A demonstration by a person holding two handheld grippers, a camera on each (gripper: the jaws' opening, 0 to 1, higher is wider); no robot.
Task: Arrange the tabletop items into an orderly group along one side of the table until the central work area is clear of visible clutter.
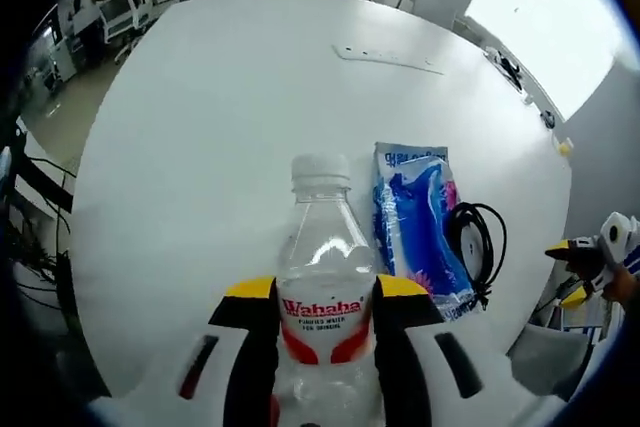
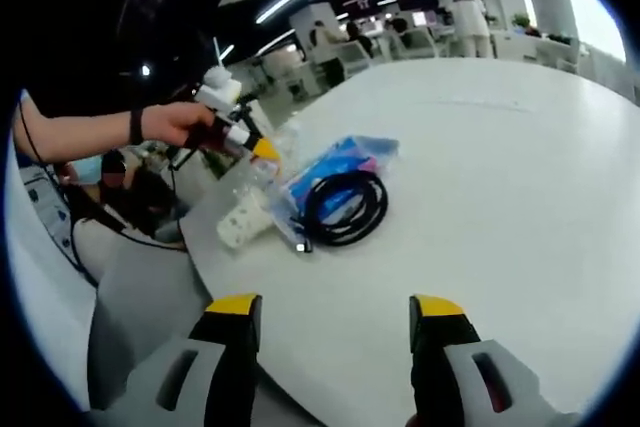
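Okay, left gripper view: your left gripper [image 1: 325, 309] is clamped on a clear plastic water bottle with a white cap and red Wahaha label [image 1: 322, 287], held upright between the yellow-tipped jaws, near the white round table's [image 1: 220, 127] edge. Just beside the bottle sits a blue printed plastic packet [image 1: 415, 222], with a coiled black cable [image 1: 478, 242] touching its far side. Your right gripper [image 1: 590, 257] shows off the table's edge. Right gripper view: your right gripper [image 2: 335, 312] hangs wide apart, holding nothing, over the table edge. Blue packet [image 2: 340, 162] and black cable [image 2: 345, 209] lie together near the edge, cable overlapping the packet; your left gripper [image 2: 262, 150] and hand [image 2: 180, 125] sit beyond them with the bottle [image 2: 250, 209].
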